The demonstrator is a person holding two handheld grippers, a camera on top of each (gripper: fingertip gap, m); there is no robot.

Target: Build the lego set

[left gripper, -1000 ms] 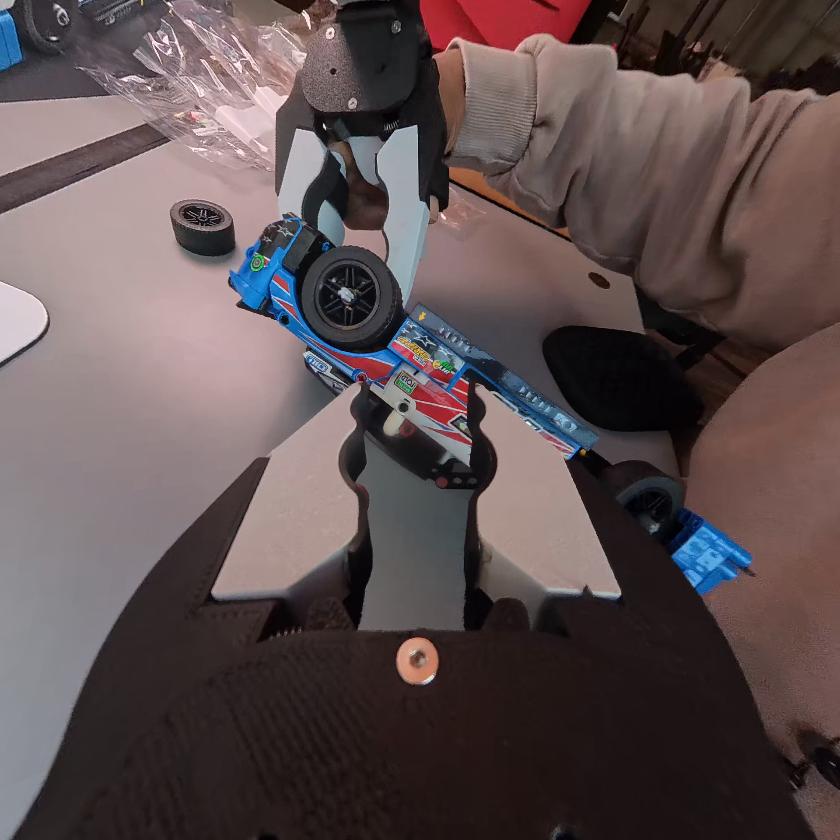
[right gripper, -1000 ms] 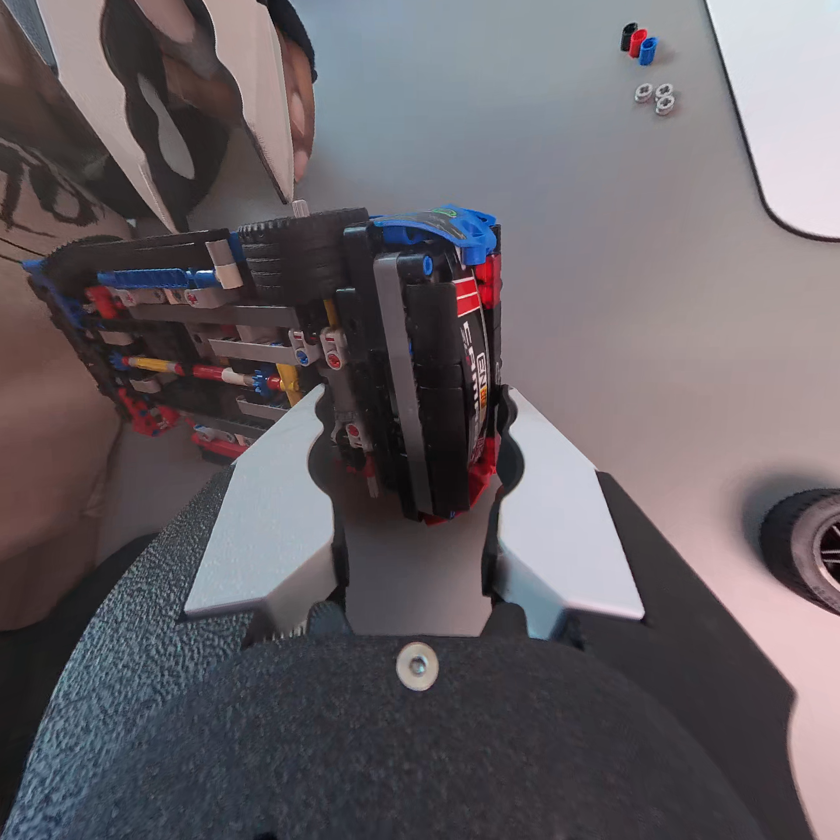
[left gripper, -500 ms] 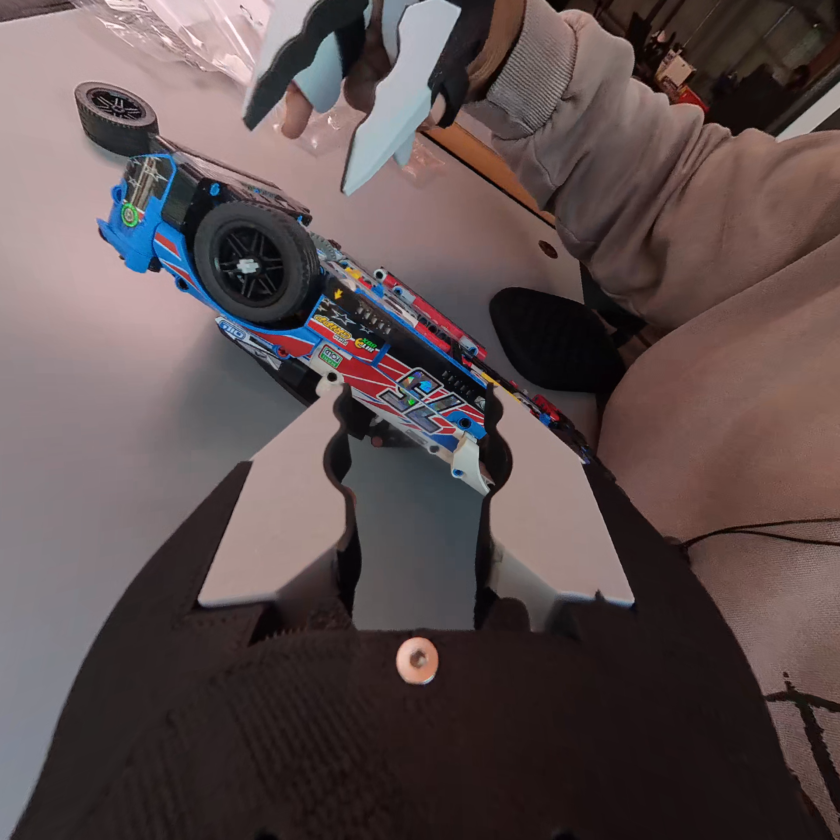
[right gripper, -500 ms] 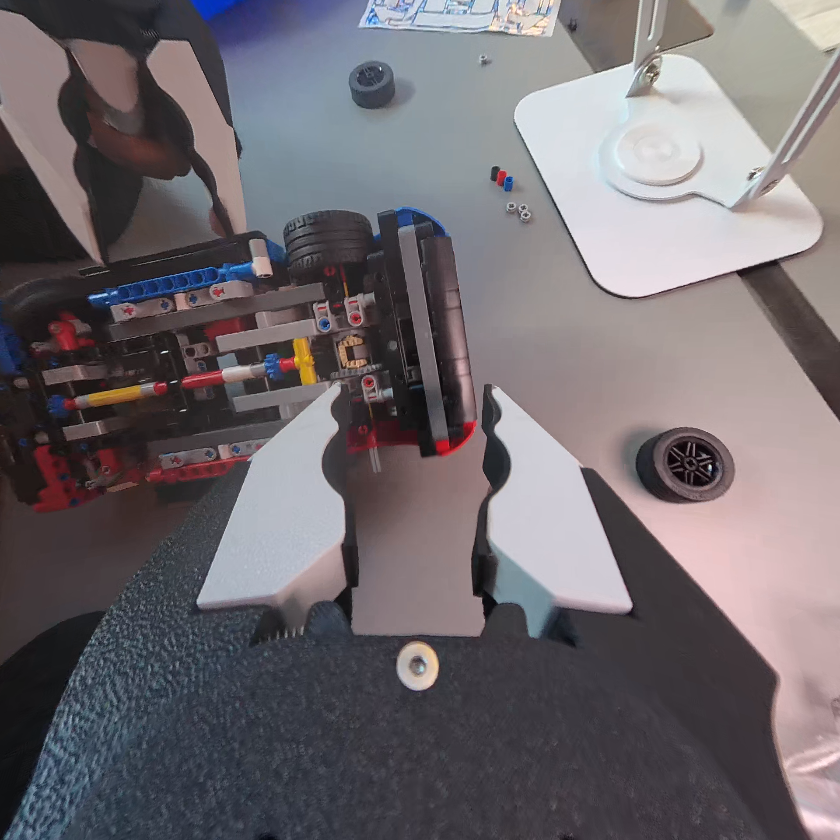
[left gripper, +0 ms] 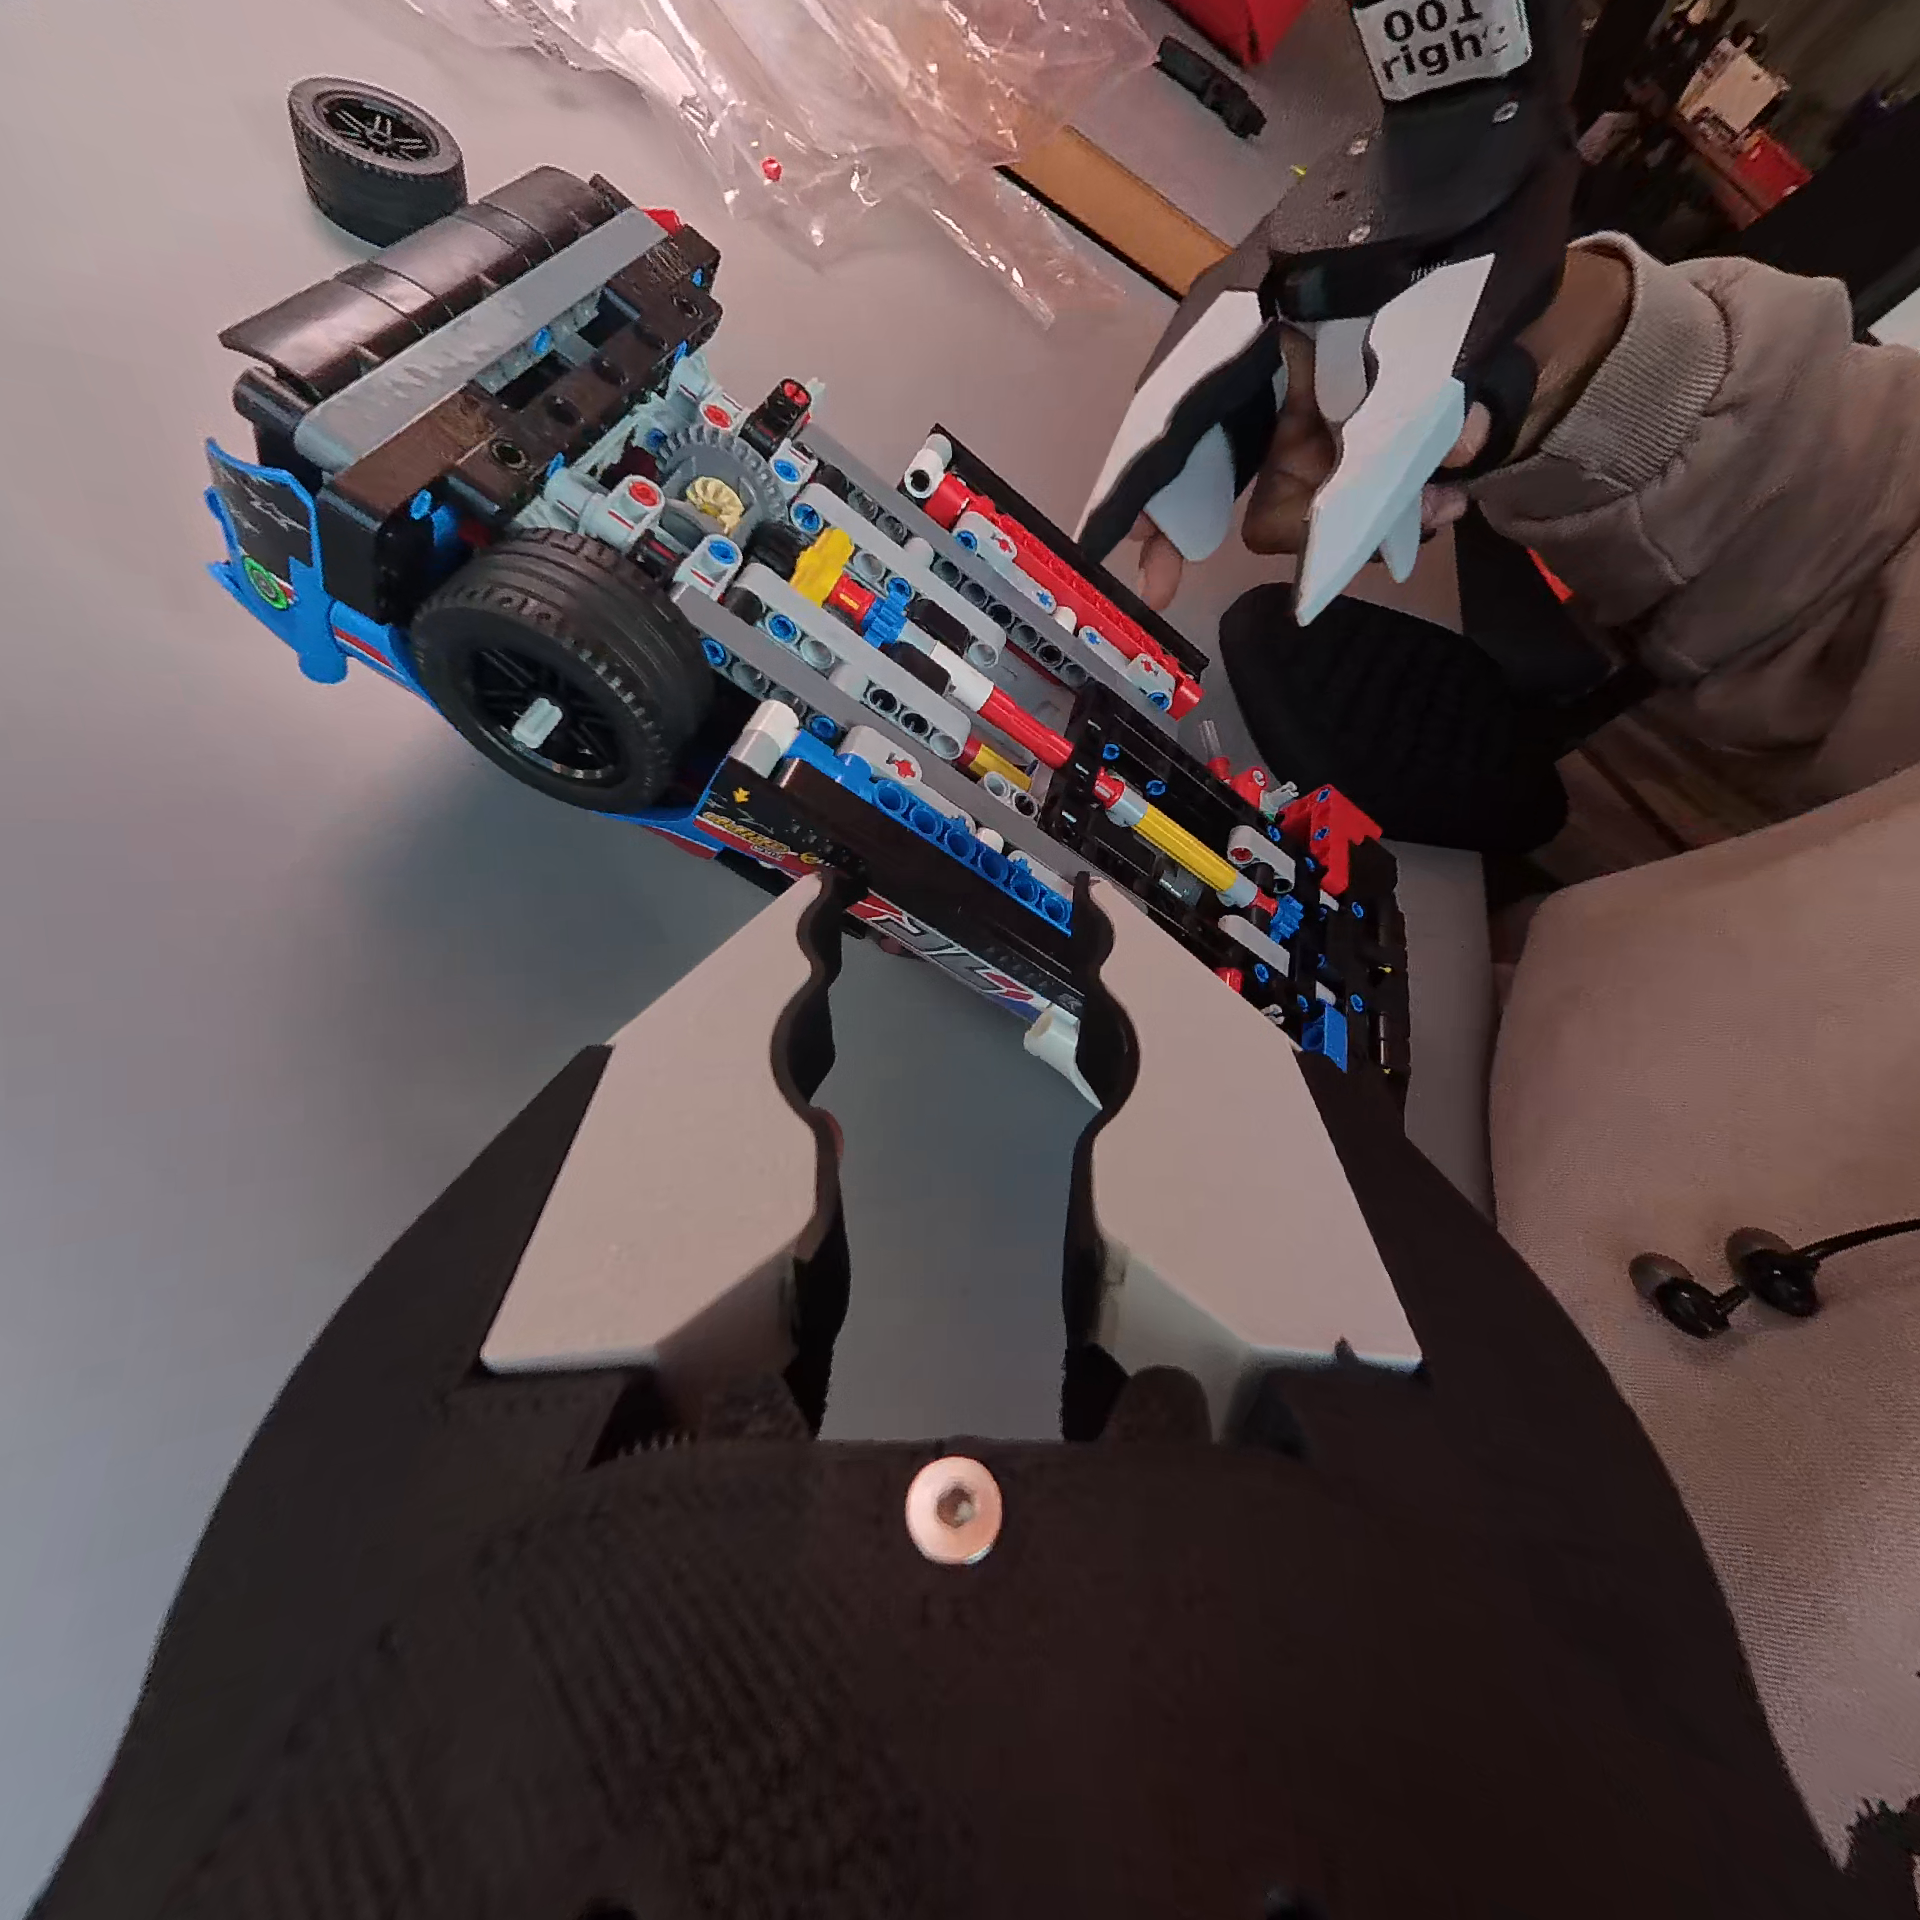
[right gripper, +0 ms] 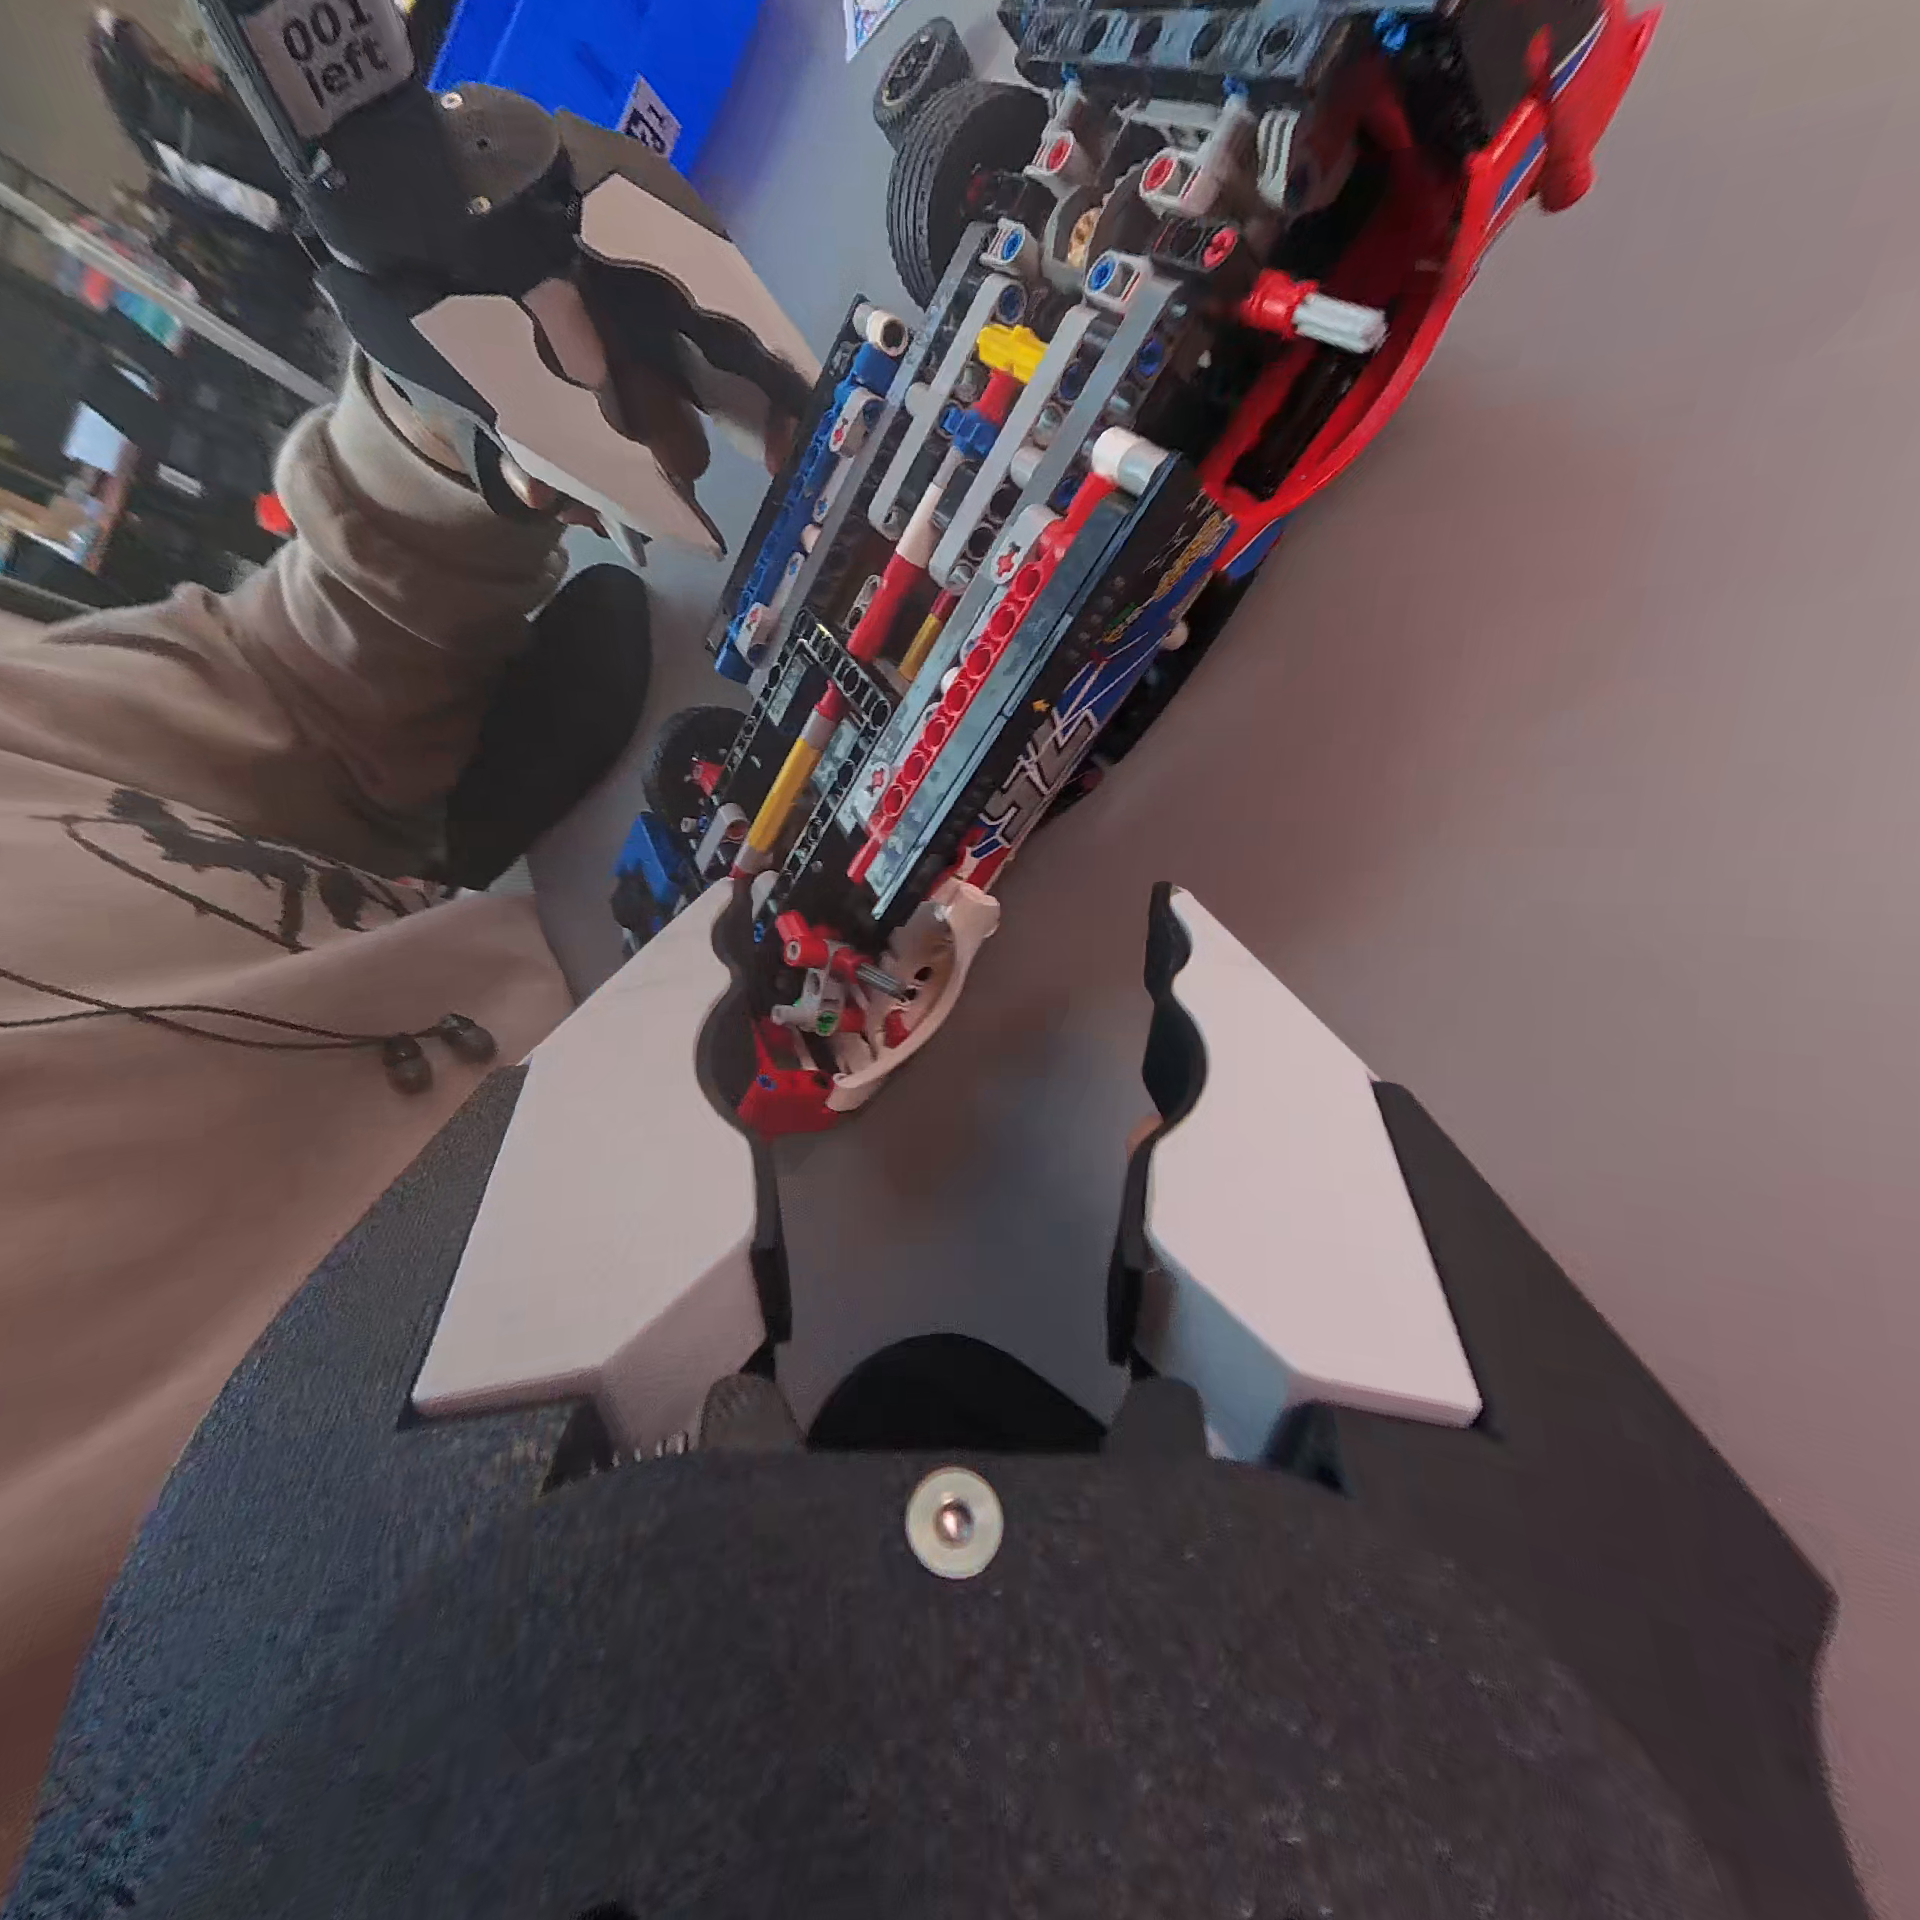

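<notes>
1. Left wrist view: the left gripper (left gripper: 956, 935) points toward 12 o'clock, its jaws closed on the sticker-covered side panel of the lego car (left gripper: 831, 665); the car is tipped on its side above the grey table (left gripper: 156, 935), its underside of grey, blue, red and yellow beams turned toward the camera.
2. One mounted wheel (left gripper: 561, 665) sits at about 10 o'clock from the fingertips, near the car's blue end; a loose wheel (left gripper: 376, 156) lies flat on the table at 11 o'clock, well apart from the car.
3. Crumpled clear plastic bags (left gripper: 831, 114) lie at 12 o'clock, beyond the car.
4. The right gripper (left gripper: 1299, 520) hangs at 2 o'clock, held by a hand in a beige sleeve (left gripper: 1714, 499); its white fingers stand apart with nothing between them, just beside the car's far edge; whether they touch it I cannot tell.
5. A black chair armrest (left gripper: 1403, 727) shows at 3 o'clock, below that gripper.
6. Right wrist view: the right gripper (right gripper: 940, 987) has its jaws open; the car's (right gripper: 1039, 520) red-and-white end lies against the inner side of the left finger (right gripper: 623, 1122), while the right finger stands clear of it.
7. The car runs from the fingertips toward 1 o'clock, its red bodywork on the right side; the picture is blurred there.
8. The left gripper (right gripper: 665, 416) appears at 10 o'clock, against the car's blue-beamed edge.
</notes>
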